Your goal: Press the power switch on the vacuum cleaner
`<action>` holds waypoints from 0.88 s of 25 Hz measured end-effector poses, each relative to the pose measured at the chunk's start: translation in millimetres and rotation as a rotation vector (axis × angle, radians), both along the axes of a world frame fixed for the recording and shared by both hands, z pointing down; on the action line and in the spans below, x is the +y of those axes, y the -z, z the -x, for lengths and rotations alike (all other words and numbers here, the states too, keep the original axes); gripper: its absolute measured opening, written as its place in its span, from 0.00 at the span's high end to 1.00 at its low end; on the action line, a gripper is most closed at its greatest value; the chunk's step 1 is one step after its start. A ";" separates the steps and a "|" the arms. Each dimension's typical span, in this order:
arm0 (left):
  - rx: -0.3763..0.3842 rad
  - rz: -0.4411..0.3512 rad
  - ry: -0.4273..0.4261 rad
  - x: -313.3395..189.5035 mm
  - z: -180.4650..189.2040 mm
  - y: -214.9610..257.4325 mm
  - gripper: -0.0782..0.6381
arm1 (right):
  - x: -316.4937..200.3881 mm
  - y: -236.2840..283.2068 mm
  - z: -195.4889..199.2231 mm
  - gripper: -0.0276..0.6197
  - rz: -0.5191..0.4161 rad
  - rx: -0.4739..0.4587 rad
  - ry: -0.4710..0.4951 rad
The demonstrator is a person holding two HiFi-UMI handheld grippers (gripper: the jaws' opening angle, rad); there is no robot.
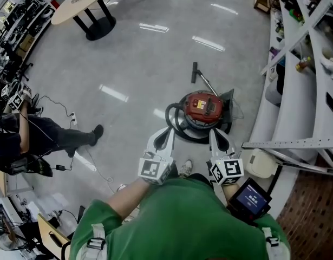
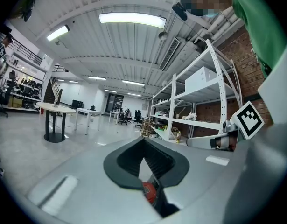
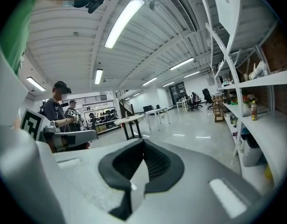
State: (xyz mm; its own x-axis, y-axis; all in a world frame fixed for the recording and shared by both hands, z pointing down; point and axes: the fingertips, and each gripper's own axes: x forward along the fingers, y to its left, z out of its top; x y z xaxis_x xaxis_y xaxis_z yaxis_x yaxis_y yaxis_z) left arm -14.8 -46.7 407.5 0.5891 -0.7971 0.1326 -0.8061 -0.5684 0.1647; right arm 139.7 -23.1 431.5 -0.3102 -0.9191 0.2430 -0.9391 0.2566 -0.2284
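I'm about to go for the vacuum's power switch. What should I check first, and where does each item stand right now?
1. Vacuum cleaner in sight: ok, it sits on the floor ahead of both grippers.
2. Power switch located: cannot tell, the head view shows it too small.
3. Left gripper free: ok, jaws together, nothing held.
4. Right gripper free: ok, jaws together, nothing held.
5. Gripper at the vacuum: not ok, both are held apart from it.
6. Approach clear: not ok, the black hose coils along the vacuum's near side.
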 end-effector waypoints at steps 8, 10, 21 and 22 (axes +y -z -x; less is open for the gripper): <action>-0.015 0.036 -0.053 -50.2 -14.7 -23.0 0.88 | -44.3 -19.3 -9.1 0.95 0.042 0.015 -0.033; -0.019 0.055 -0.071 -63.2 -20.5 -29.5 0.88 | -55.8 -24.0 -12.7 0.95 0.053 0.020 -0.044; -0.056 0.128 -0.164 -139.8 -33.0 -89.5 0.88 | -123.7 -80.0 -22.8 0.95 0.142 0.063 -0.102; -0.060 0.136 -0.165 -143.3 -31.1 -93.7 0.88 | -127.0 -84.3 -21.4 0.95 0.154 0.063 -0.102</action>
